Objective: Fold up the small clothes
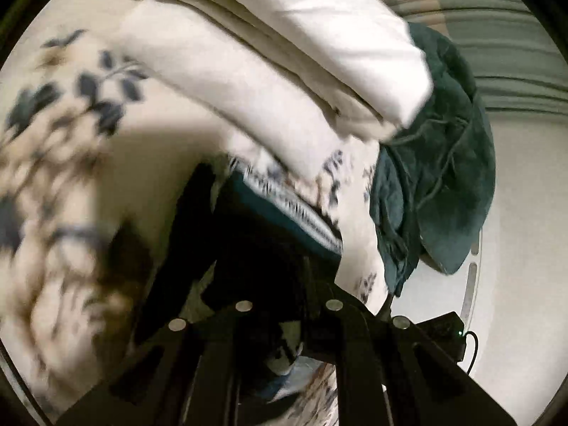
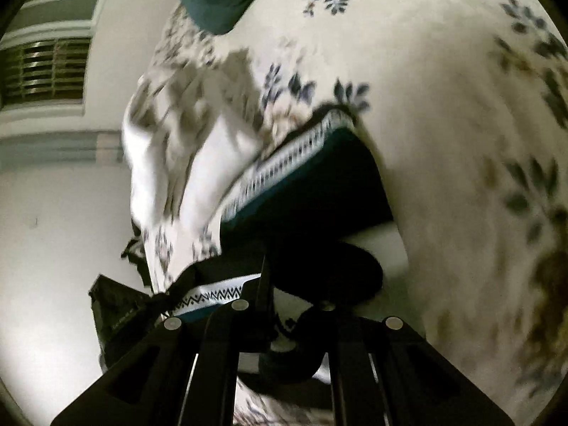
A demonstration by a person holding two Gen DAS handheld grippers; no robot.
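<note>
At lower centre of both views, the left gripper (image 1: 284,277) and right gripper (image 2: 284,284) appear clamped on the dark garment with zigzag-patterned white band (image 2: 284,163), judged lifted mid-fold above the floral bedsheet (image 2: 443,142); next, lay it flat.

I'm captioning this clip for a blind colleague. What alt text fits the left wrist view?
The left gripper holds a dark garment with a patterned white band over a floral bedspread. Beyond lie folded white bedding and a crumpled teal cloth.

White pillows (image 1: 284,53) lie stacked on a floral bedsheet (image 1: 53,142); a louvred vent (image 2: 46,71) is set in the wall.
</note>
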